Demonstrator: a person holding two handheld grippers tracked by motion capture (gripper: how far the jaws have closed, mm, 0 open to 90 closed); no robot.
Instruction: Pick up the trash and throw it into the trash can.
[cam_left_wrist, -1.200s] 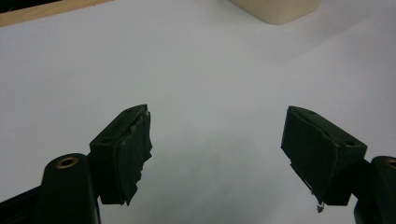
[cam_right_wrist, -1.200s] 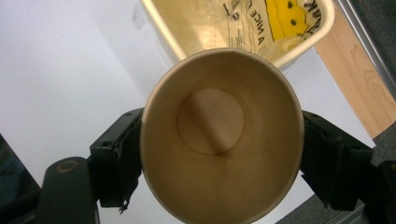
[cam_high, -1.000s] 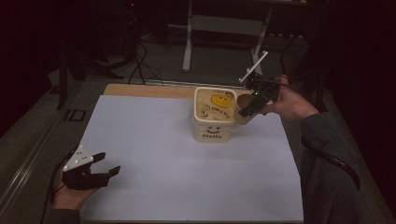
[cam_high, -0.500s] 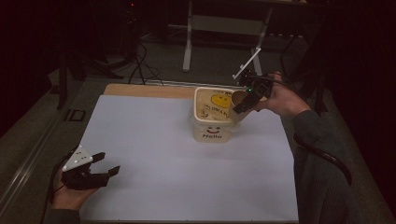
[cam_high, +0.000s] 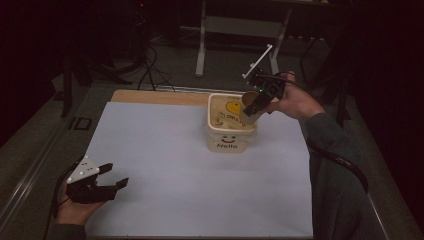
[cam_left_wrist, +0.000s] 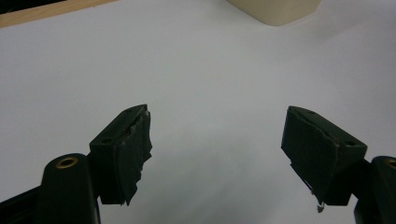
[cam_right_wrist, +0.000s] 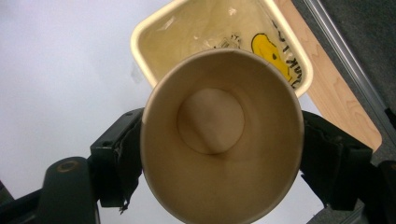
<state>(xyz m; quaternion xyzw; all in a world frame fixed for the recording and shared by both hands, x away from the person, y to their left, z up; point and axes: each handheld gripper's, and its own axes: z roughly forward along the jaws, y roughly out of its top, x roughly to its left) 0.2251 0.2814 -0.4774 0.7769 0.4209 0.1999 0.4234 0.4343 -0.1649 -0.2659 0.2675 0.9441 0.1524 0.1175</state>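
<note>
— Overhead first: what lies on the table?

— Seen from the high view: a white sheet (cam_high: 165, 150) covering a wooden table (cam_high: 150, 96). Toward the far right, a cream plastic tub (cam_high: 230, 135) printed "Hello" with a smiley face. Right gripper (cam_high: 254, 106) held tilted over the tub's far rim, clamped on a brown paper cup (cam_high: 248, 106), with the cup's mouth turned toward the tub. Left gripper (cam_high: 115, 176) low at the near left corner, well apart from the tub, jaws spread and holding nothing.

— And along the left gripper's own jaws?

— Two black jaws wide apart over bare white sheet (cam_left_wrist: 205, 84). Bottom edge of the cream tub (cam_left_wrist: 275, 11) at the top, far off. Strip of wooden table (cam_left_wrist: 42, 13) at the upper left.

— Then the right gripper's own view?

— Looking straight into the open paper cup (cam_right_wrist: 219, 140), empty, round bottom plain to see. One black jaw pressed to each side of the cup. Beyond it, the tub (cam_right_wrist: 144, 35) open, yellow smiley and dark lettering inside its far wall. White sheet (cam_right_wrist: 60, 70) to the left, wooden table (cam_right_wrist: 341, 102) edge to the right.
</note>
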